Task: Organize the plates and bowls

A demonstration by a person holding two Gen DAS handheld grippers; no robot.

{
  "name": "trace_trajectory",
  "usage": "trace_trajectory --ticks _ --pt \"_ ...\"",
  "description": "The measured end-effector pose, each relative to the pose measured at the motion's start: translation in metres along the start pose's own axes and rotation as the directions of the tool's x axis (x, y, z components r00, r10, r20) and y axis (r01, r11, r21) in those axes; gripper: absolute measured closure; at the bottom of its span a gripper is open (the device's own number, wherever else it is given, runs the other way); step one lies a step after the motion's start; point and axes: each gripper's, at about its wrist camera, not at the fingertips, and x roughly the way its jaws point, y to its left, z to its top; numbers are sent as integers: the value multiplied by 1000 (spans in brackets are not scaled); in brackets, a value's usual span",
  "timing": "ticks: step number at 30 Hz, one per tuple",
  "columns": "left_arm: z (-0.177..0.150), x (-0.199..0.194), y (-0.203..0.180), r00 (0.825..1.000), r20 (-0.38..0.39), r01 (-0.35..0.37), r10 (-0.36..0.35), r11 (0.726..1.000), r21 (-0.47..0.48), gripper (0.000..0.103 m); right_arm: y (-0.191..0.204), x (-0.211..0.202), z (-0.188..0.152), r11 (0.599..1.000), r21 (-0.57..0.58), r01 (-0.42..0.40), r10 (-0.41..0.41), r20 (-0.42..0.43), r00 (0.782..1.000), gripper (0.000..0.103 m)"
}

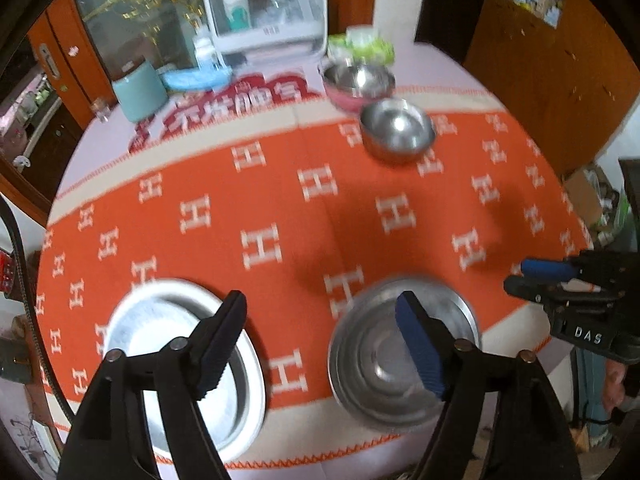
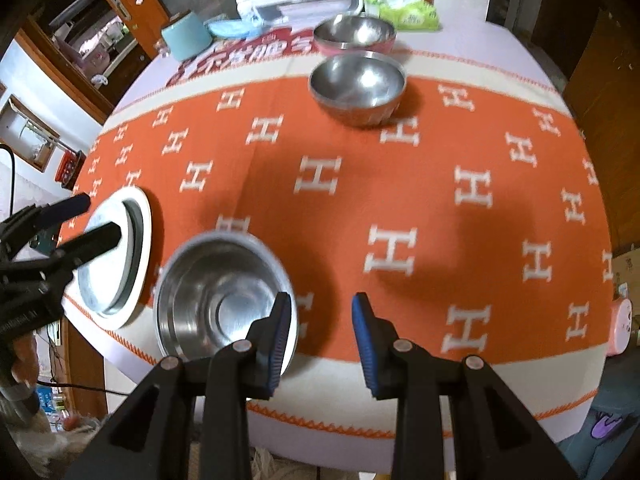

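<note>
Two stacked plates, steel bowls probably nested

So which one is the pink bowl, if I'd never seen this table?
Start at the orange cloth patterned with white H's and look to its far edge, by the green tissue pack. Two steel bowls sit there; the pink bowl is the farther one, pink outside, unlike the plain steel bowl before it.

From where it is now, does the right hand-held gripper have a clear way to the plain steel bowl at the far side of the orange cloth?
Probably yes. The right hand-held gripper is open and empty, and only bare orange patterned cloth lies between it and the plain steel bowl. The pink-sided steel bowl sits behind, not in the way.
</note>
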Motion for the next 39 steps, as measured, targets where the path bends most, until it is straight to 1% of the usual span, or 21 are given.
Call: trace_trajectory --ticks 3,7,13,16,18,19,21,23,27,31,34,39 --pt "21 -9 4 999 40 -5 6 1000 -10 24 -5 -12 16 1000 -17 1 -1 35 999 71" --pt "52 -14 3 997 71 -40 40 999 8 24 -13 -24 39 1000 -30 9 -7 70 998 71" --pt "109 -18 -9 988 137 -84 77 995 53 24 -36 -40 96 999 -29 45 -40 138 990 71" --pt "143 -11 -12 980 171 -119 106 991 65 24 -49 -45 129 997 -30 71 -65 170 983 71" --pt "165 -2 -13 977 178 -128 115 990 67 24 -60 -47 151 997 -18 73 -68 184 981 71" --pt "177 3 -11 976 174 -140 128 988 60 24 -67 -46 163 998 -3 66 -64 187 980 71" --pt "195 14 -9 976 173 -144 133 988 52 24 -77 -42 182 999 13 46 -48 183 982 71" --pt "214 29 -5 972 177 -164 154 986 42 24 -83 -36 197 999 24 43 -47 180 982 71" --pt "236 60 2 968 161 -199 191 979 35 24 -89 -17 225 998 20 57 -59 170 984 71" --pt "253 91 10 976 108 -193 191 981 10 24 -95 -4 240 999 15 49 -51 166 985 71" --pt "264 112 15 981 79 -174 175 985 -13 24 -100 7 251 999 23 43 -46 164 985 71" --pt "274 144 19 985 51 -162 165 985 -57 24 -110 39 272 998 52 24 -31 133 991 71"
